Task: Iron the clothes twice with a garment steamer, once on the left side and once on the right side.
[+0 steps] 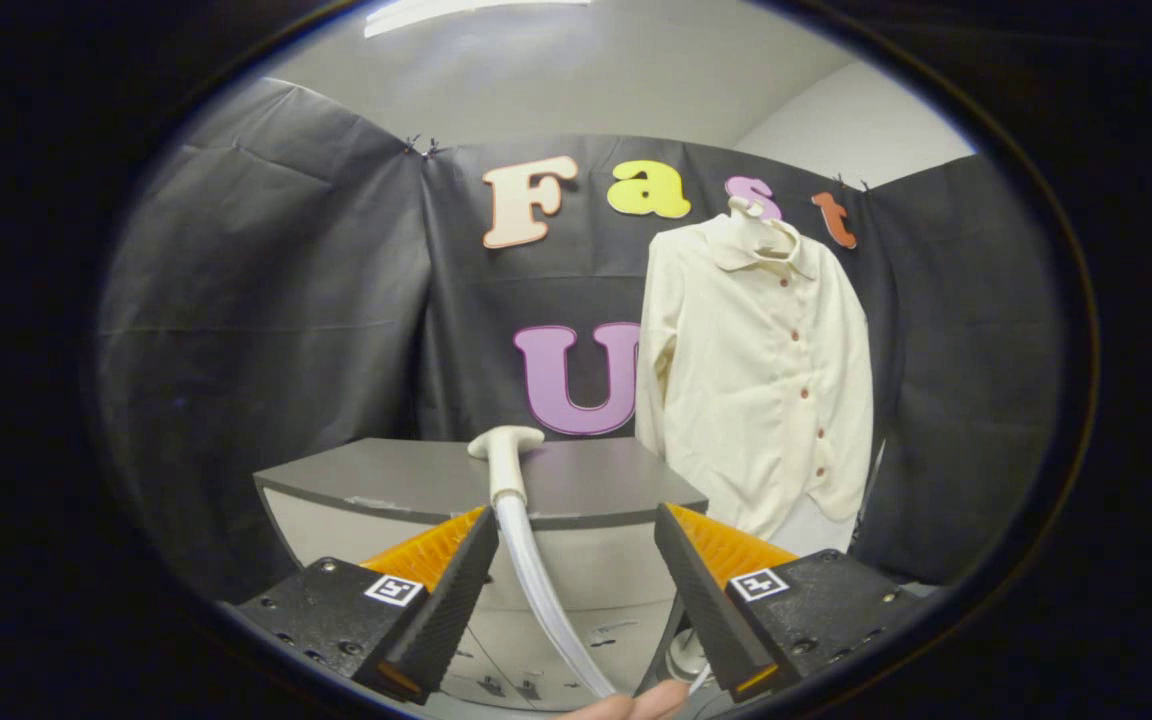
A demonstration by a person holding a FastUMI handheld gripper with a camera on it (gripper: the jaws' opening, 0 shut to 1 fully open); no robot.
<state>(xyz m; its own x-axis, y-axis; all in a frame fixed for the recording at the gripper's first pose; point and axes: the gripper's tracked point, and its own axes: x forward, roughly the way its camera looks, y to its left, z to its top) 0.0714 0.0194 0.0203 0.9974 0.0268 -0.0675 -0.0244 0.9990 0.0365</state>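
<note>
Gripper view: the jaws (571,555) stand released, gripping nothing. The steamer (506,455) rests on the table (386,480) just ahead of them, hose trailing down. The shirt (756,370) hangs right of the table, spread ready for steaming.

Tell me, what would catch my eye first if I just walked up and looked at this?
Most striking is the cream shirt with reddish buttons, hanging on a hanger before the black cloth wall, beyond and to the right of the fingers. Next is the white garment steamer head, lying on the grey table just ahead, its hose running back between the gripper's open fingers.
</note>
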